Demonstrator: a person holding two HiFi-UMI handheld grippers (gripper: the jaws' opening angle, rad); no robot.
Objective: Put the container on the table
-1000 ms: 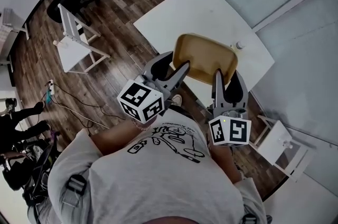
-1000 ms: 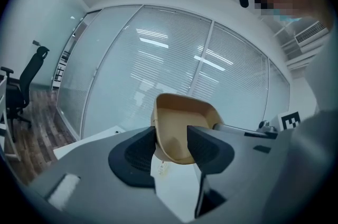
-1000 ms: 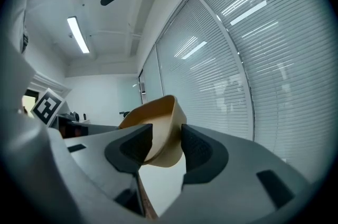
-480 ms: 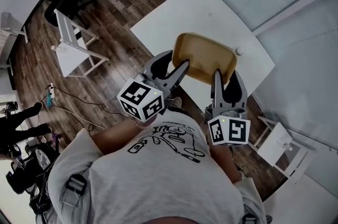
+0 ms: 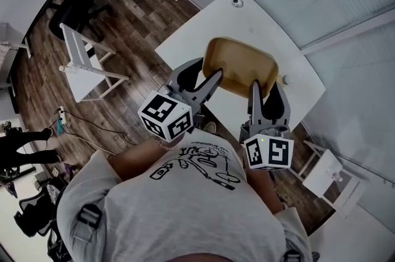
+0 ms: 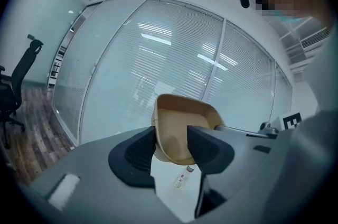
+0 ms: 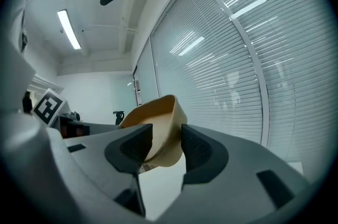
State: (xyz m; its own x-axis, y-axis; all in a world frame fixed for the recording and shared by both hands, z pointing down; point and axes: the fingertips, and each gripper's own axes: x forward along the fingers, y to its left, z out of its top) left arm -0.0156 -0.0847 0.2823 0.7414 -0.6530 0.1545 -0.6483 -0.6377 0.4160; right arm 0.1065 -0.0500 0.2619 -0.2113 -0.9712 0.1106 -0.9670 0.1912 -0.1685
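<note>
We risk the container [image 5: 241, 66] tipping off the table [image 5: 203, 26] edge below: left gripper [image 6: 171, 146] and right gripper [image 7: 166, 146] each pinch only its rim.

I see the container [image 5: 242, 64] as smooth tan plastic with a dull sheen. The desk [image 5: 203, 26] looks smooth, matt white. The left gripper [image 5: 202, 73] and right gripper [image 5: 266, 89] are matt grey plastic, the jaws' inner faces finely ribbed. Upper left, the floor [image 5: 123, 1] is grainy wood plank.
</note>
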